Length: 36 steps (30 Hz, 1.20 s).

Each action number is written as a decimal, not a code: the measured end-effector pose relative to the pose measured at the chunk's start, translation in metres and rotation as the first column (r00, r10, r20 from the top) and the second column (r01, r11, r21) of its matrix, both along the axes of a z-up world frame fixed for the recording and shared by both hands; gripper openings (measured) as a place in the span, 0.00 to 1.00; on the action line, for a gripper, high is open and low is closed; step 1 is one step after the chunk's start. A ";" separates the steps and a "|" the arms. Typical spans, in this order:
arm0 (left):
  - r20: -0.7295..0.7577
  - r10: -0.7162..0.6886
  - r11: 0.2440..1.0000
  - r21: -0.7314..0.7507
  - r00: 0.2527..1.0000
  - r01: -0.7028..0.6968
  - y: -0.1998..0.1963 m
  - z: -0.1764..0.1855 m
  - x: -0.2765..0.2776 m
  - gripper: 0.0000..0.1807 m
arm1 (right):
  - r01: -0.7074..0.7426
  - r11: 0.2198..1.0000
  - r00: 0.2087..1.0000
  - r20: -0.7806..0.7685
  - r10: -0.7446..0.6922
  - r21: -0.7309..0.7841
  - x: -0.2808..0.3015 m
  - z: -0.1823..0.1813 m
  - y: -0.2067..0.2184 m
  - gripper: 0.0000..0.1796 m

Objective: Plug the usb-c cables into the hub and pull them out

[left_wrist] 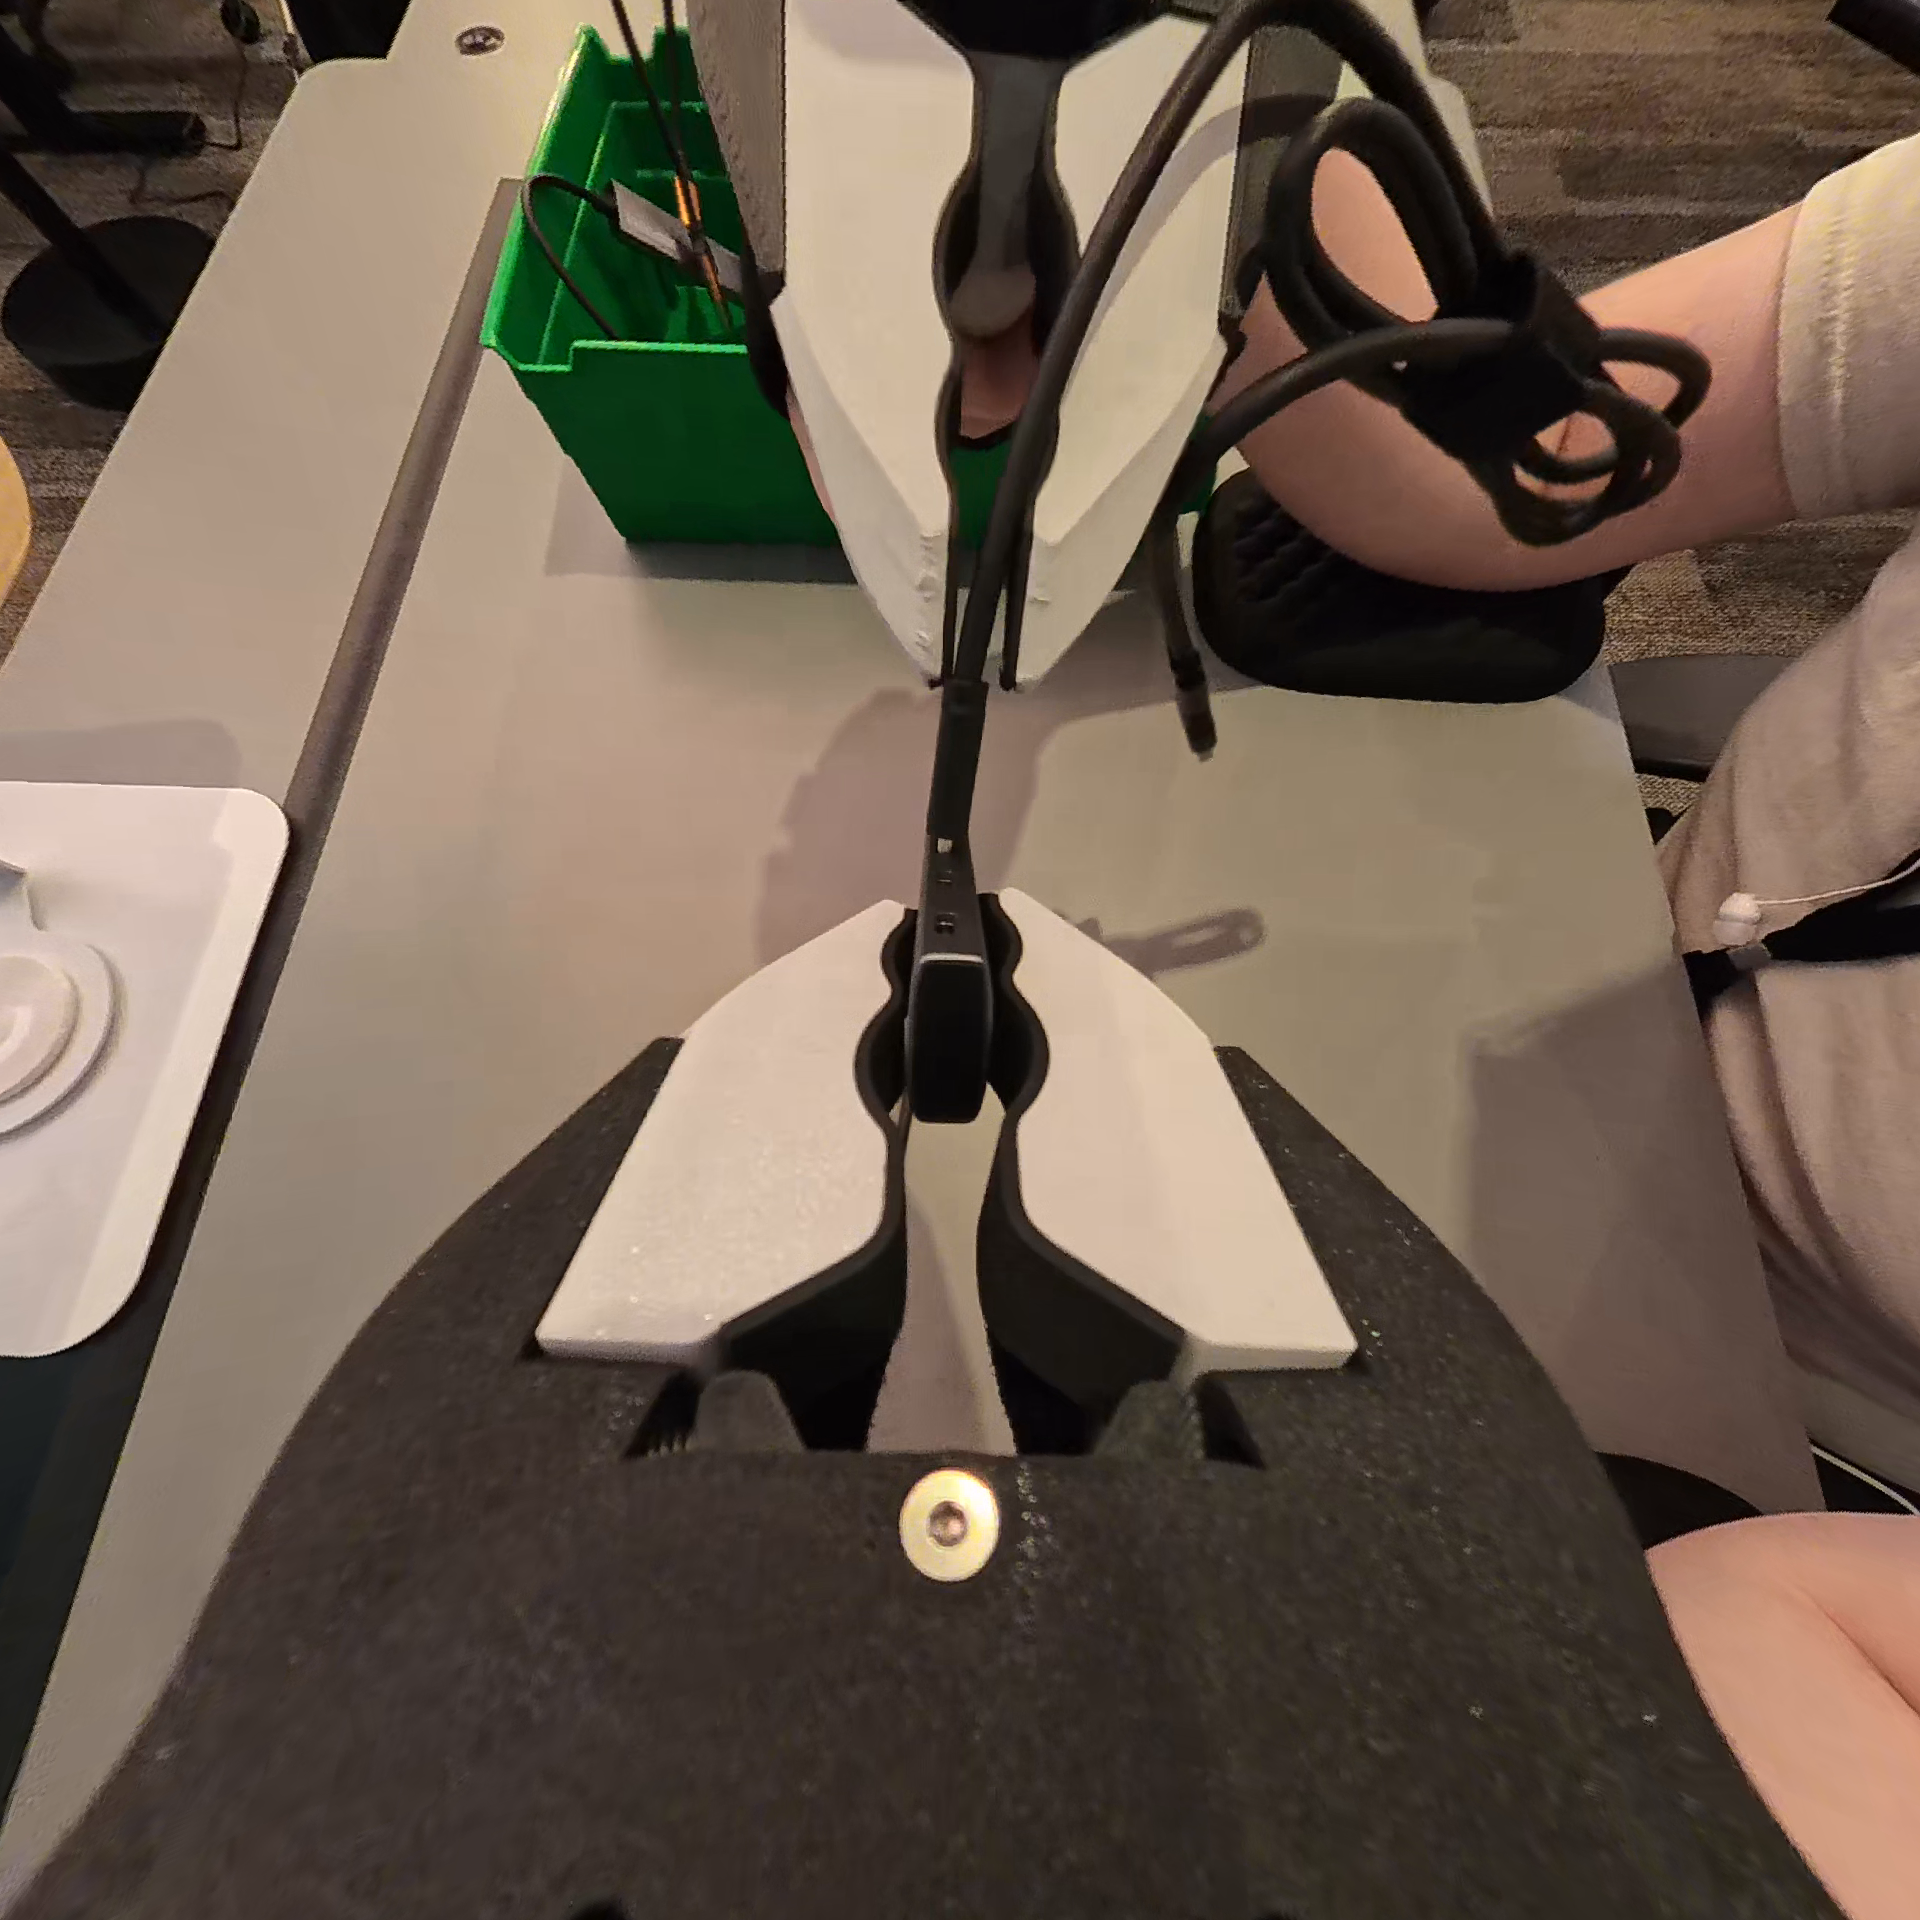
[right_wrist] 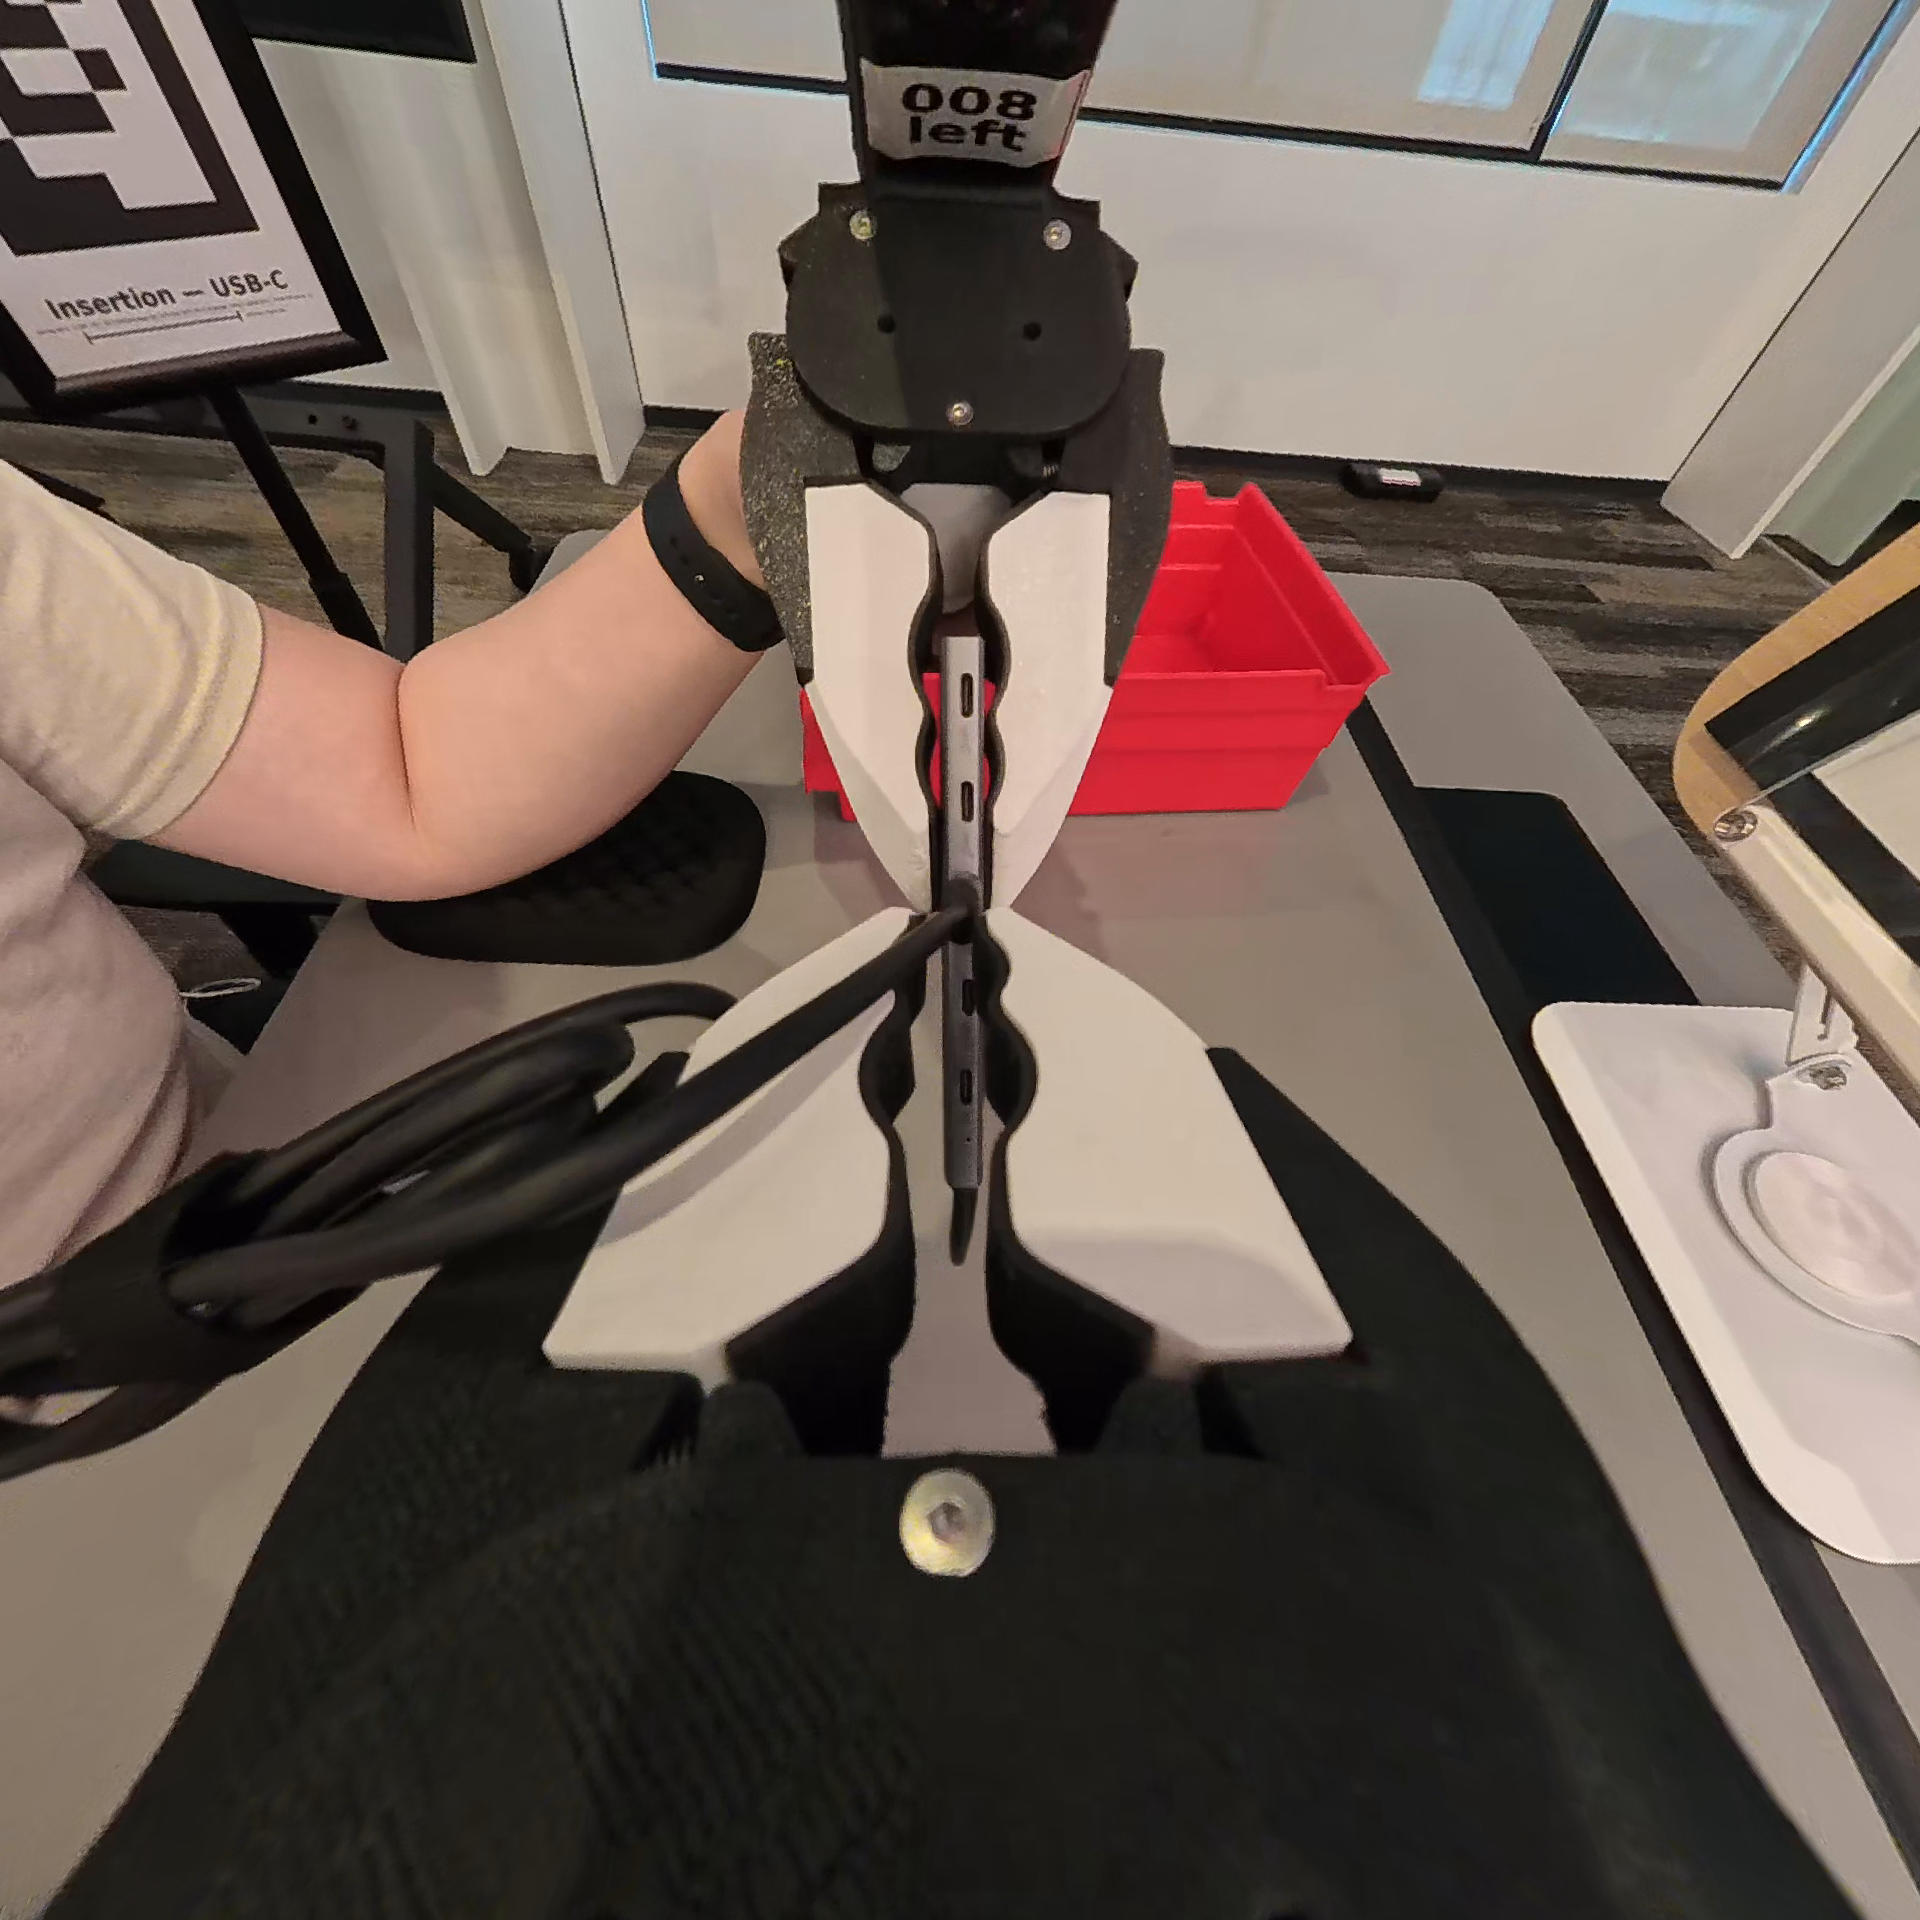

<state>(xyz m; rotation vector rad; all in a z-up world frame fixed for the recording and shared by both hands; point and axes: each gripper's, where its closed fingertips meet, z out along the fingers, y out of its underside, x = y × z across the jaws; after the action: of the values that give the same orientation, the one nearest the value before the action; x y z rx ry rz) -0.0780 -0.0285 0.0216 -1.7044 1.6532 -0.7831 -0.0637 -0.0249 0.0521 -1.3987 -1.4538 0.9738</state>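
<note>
Right wrist view only: red bin (right_wrist: 1236, 707) behind hub (right_wrist: 961, 790).

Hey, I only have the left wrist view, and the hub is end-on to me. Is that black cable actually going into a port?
Observer: Yes. In the right wrist view the black cable meets the port edge of the hub at a middle port. I can't tell how deep it sits.
Operator: Any ports free?
Observer: Four show open: two between the left tongs, two between the right tongs.
Operator: What's behind my tongs?
Observer: A red bin with dividers, standing on the table.
</note>
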 end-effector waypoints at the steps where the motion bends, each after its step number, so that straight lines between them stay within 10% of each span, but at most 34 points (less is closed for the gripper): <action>1: 0.002 0.002 1.000 0.000 1.000 -0.002 0.000 0.000 0.000 0.05 | 0.003 1.000 1.000 -0.005 -0.003 -0.007 0.000 0.000 0.001 0.05; 36: 0.166 -0.054 0.998 -0.021 0.985 0.058 -0.003 0.021 0.012 0.05 | -0.069 0.993 0.987 -0.152 0.054 -0.091 0.000 0.014 0.002 0.04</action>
<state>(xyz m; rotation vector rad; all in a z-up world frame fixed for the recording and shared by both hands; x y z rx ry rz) -0.0659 -0.0317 0.0428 -1.5709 1.5886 -0.9504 -0.0637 -0.0228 0.0658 -1.3256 -1.3610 1.1763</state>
